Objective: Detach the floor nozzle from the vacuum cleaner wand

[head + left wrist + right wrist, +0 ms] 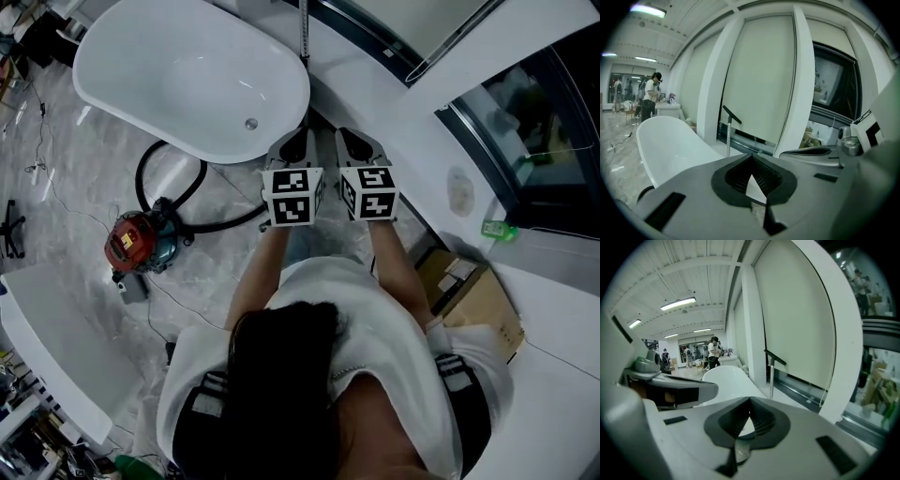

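Note:
A red canister vacuum [137,241] sits on the marble floor at the left, and its black hose [192,186] loops under the white bathtub [187,75]. The thin metal wand [303,36] stands upright by the tub's far end; it also shows ahead as wand [728,136] and wand [771,378], with a black angled handle on top. The floor nozzle is hidden from me. My left gripper [300,139] and right gripper [352,139] are held side by side in front of the person, short of the wand. Left gripper [751,164] and right gripper [749,404] are both shut with nothing between the jaws.
A window sill and dark window frame [487,141] run along the right, with a green bottle [500,229] on the sill. A cardboard box [473,300] lies at the right of the person. Cables trail over the floor at the left. People stand far off [649,96].

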`<state>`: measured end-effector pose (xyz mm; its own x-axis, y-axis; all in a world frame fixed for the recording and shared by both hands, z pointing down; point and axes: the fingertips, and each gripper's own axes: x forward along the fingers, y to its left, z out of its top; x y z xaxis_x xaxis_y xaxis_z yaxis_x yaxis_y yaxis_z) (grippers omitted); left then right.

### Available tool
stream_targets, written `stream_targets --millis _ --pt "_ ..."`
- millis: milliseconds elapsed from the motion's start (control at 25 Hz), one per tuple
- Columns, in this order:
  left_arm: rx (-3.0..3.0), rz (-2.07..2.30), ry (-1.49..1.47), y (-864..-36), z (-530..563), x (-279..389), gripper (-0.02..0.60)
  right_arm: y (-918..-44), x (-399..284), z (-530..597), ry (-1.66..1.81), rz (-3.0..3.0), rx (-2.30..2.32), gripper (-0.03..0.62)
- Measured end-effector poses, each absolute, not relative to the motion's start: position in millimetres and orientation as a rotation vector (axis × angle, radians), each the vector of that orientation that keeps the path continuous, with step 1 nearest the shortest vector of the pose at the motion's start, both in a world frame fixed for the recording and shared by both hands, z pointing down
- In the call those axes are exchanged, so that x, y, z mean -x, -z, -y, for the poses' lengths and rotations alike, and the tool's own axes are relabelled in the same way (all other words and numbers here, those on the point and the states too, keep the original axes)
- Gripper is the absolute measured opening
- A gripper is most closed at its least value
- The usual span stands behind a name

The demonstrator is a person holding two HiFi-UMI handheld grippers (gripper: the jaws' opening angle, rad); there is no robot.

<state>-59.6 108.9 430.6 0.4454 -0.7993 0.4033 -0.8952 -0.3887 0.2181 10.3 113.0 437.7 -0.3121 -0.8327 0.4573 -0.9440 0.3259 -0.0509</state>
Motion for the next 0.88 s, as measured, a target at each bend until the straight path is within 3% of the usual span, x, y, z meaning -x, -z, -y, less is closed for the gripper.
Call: stream_targets --millis 880 --pt "-2.323 1.395 -0.343 -430.7 -51.9 93.0 -0.005 -432.2 21.6 -59.6 -0.453 2.241 -1.668 0.015"
